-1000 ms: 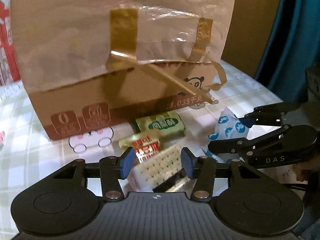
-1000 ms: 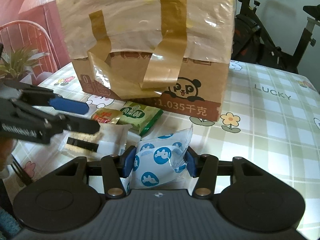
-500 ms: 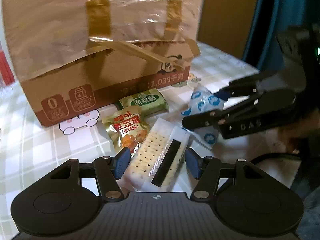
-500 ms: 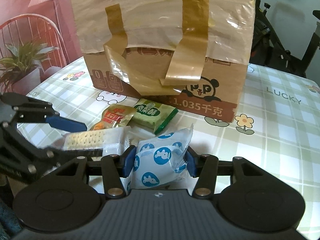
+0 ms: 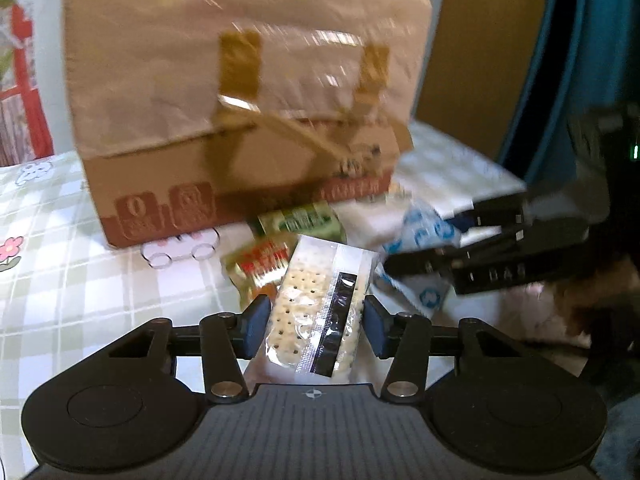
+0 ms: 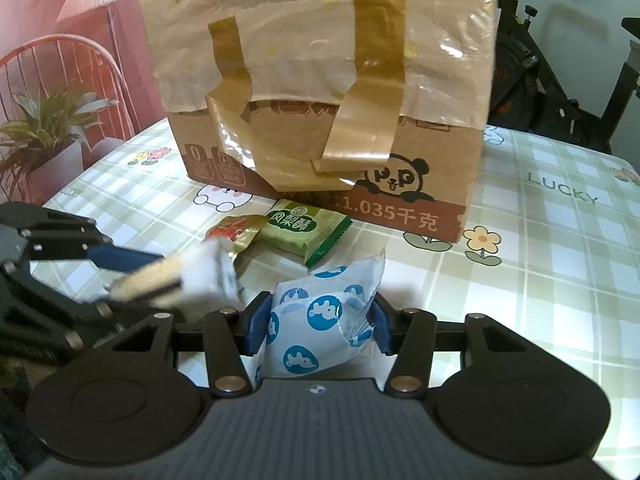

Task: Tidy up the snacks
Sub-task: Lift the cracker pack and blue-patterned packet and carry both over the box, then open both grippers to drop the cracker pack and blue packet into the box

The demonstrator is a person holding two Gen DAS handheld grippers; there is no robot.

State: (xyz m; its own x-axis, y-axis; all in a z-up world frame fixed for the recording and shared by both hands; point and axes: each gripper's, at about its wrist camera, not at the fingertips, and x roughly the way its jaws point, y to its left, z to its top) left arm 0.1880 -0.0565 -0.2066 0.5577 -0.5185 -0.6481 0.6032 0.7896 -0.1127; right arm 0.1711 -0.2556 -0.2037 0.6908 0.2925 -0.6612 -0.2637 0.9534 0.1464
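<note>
Fingers (image 5: 256,330) of the left gripper (image 5: 314,330) are clamped on a clear-wrapped cracker packet (image 5: 320,304) with a black stripe; the packet stands up between the 2 blue pads and leans slightly right. Fingers (image 6: 256,328) of the right gripper (image 6: 318,328) pinch a white pouch with blue round prints (image 6: 324,312), its crimped top edge pointing up and away from the camera.

In the right wrist view the left gripper (image 6: 132,276) comes in from the left with the cracker packet (image 6: 172,276) seen edge-on, just beside the white pouch. In the left wrist view the right gripper (image 5: 460,258) reaches in from the right, blurred, with the pouch (image 5: 424,248) in its grip.

On the counter (image 6: 560,264), covered in a green-and-white checked cloth with cartoon prints, 2 more snacks lie close together: a green packet (image 6: 300,228) and a gold-and-red packet (image 6: 236,232), the gold one just left of the green. Both lie right in front of a cardboard box (image 6: 332,92), which has a panda print, brown tape strips and a pale plastic sheet over its upper part.
</note>
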